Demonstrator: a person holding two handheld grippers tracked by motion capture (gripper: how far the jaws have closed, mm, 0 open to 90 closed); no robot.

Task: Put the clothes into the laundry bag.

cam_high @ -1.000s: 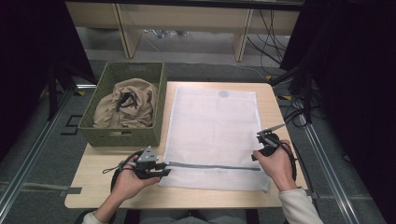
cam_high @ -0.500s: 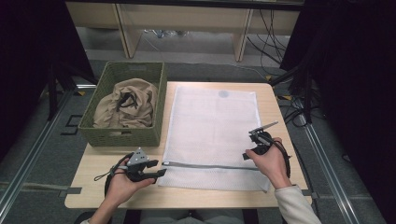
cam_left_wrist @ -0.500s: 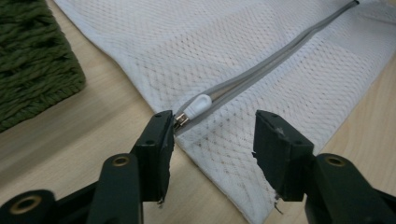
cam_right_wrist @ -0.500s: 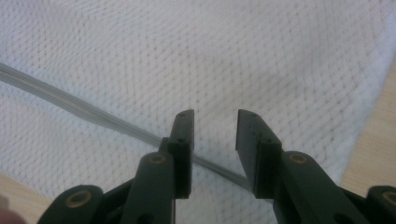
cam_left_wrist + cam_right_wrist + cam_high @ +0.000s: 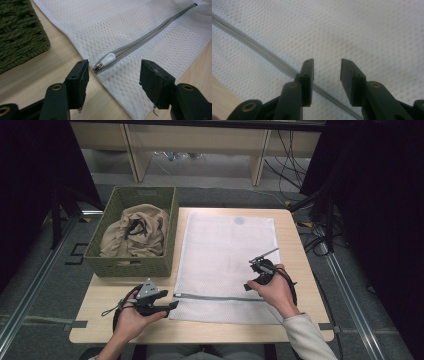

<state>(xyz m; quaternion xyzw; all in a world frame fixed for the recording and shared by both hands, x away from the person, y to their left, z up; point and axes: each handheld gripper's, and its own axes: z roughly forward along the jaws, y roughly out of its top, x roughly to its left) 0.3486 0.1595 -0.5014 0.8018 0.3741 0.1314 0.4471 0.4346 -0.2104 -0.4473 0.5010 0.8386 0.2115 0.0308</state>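
Note:
A white mesh laundry bag (image 5: 227, 255) lies flat on the wooden table (image 5: 300, 245), with a grey zipper (image 5: 220, 297) running across its near end. My left gripper (image 5: 171, 305) rests at the bag's near left corner, pointing right. In the left gripper view it (image 5: 115, 65) stands open, its jaws having just been opening, and the white zipper pull (image 5: 108, 58) lies just ahead between them, untouched. My right gripper (image 5: 252, 280) hovers over the bag just beyond the zipper. It (image 5: 327, 62) is open over bare mesh, its jaws also just opening, with the zipper (image 5: 262, 53) passing under its left jaw.
A green woven basket (image 5: 95, 257) holding a crumpled beige garment (image 5: 132, 232) stands at the table's left, close to the bag's edge; its corner (image 5: 20, 37) is in the left gripper view. Cables trail off the table's right side onto the floor.
Both grippers' jaws have opened wider. The right hand has moved left over the bag, toward its middle. The left gripper has drawn back slightly from the bag's corner.

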